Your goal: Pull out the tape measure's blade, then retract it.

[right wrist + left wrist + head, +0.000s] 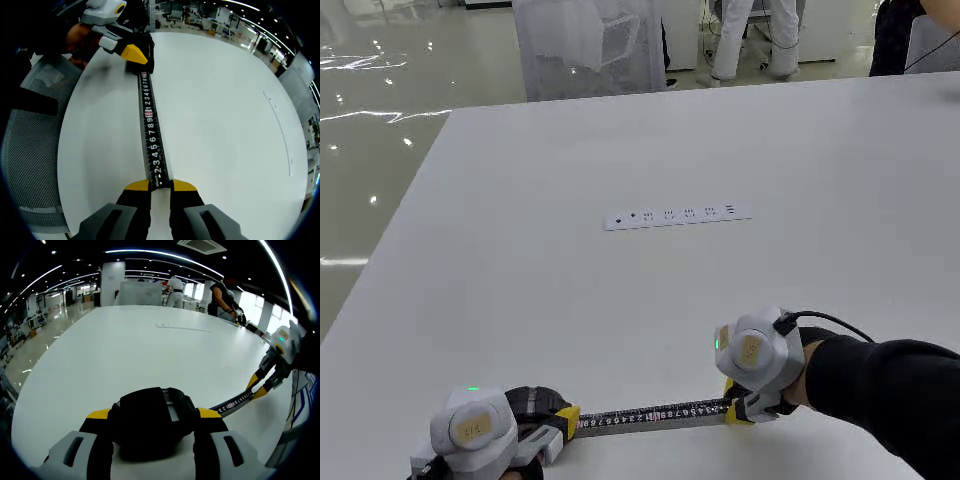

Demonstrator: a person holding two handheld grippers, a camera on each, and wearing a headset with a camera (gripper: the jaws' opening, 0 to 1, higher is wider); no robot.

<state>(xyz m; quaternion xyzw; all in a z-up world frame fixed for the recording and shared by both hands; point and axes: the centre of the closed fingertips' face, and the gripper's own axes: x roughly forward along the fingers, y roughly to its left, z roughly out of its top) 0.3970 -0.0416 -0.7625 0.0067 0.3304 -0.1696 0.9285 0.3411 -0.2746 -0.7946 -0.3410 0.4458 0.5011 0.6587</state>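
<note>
1. The left claw (154,413) is clamped around the black tape measure (152,422), at the lower left of the head view on the white tabletop (620,300).
2. The right claw (160,186) is closed on the tip of the blade (149,125), which lies stretched flat between the two claws.
3. A white socket strip (677,215) sits mid-frame, well apart.

Printed in white along the dark blade (151,145): digits 2 through 9, then a red-boxed mark too small to read, then 1 through 8 running on. Seen from the head view, too fine to read. Marks on the white strip (677,215) illegible.
</note>
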